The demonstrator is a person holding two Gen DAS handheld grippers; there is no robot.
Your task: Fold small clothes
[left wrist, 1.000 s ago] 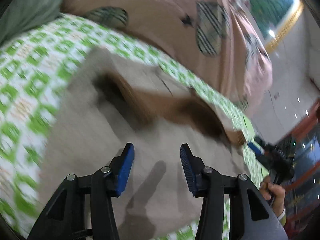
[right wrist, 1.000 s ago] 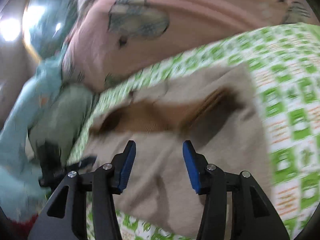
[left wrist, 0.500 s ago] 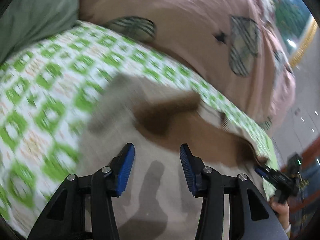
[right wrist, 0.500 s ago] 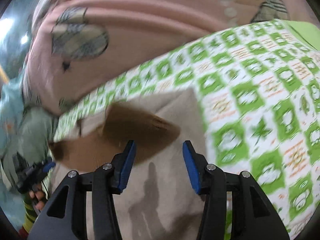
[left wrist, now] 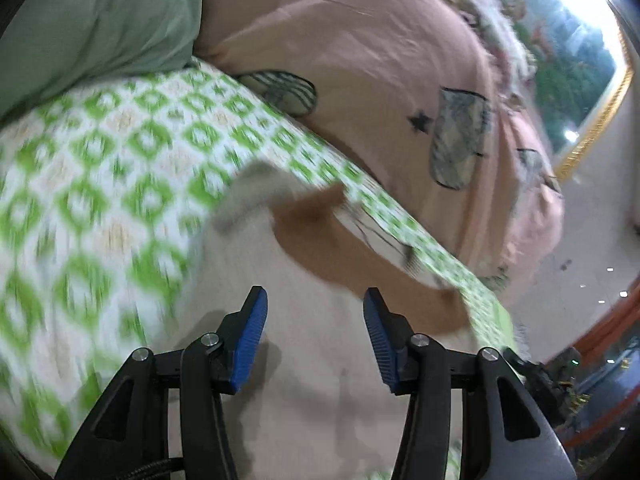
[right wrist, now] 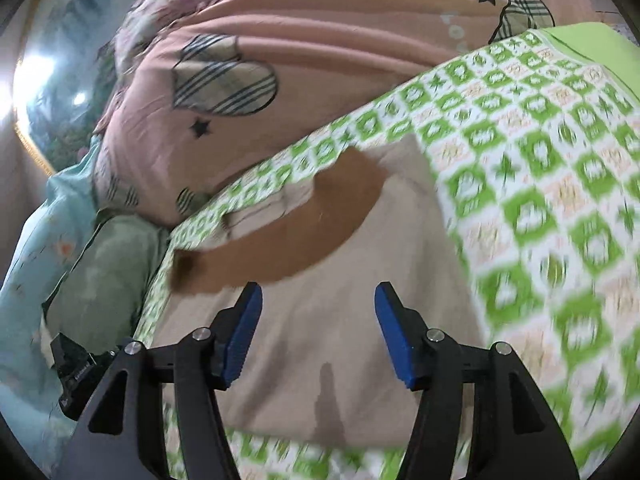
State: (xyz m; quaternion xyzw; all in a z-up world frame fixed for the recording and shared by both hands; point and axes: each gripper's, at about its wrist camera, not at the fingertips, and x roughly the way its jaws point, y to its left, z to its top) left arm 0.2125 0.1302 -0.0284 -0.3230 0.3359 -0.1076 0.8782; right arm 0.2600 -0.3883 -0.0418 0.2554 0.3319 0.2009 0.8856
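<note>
Left wrist view: my left gripper [left wrist: 314,320] hangs with jaws apart, empty, above the beige garment [left wrist: 304,392].
Garment: it lies flat on the green-patterned sheet [left wrist: 104,200], its brown collar band [left wrist: 360,256] at the far end.
Room on this side: bare sheet to the left; the pink quilt [left wrist: 380,64] and green pillow [left wrist: 92,24] crowd the far edge.
Right wrist view: my right gripper [right wrist: 318,318] is spread wide too, holding nothing, over the same beige garment [right wrist: 320,332].
Edges: the right hem runs just beside my right finger; the near hem shows below the tips.
Step, as I judge it: pinch matching side edges low, one layer only, and carry them across evenly.
Open room: plenty of sheet to the right [right wrist: 560,200]; a pale teal cloth [right wrist: 28,248] lies left.
</note>
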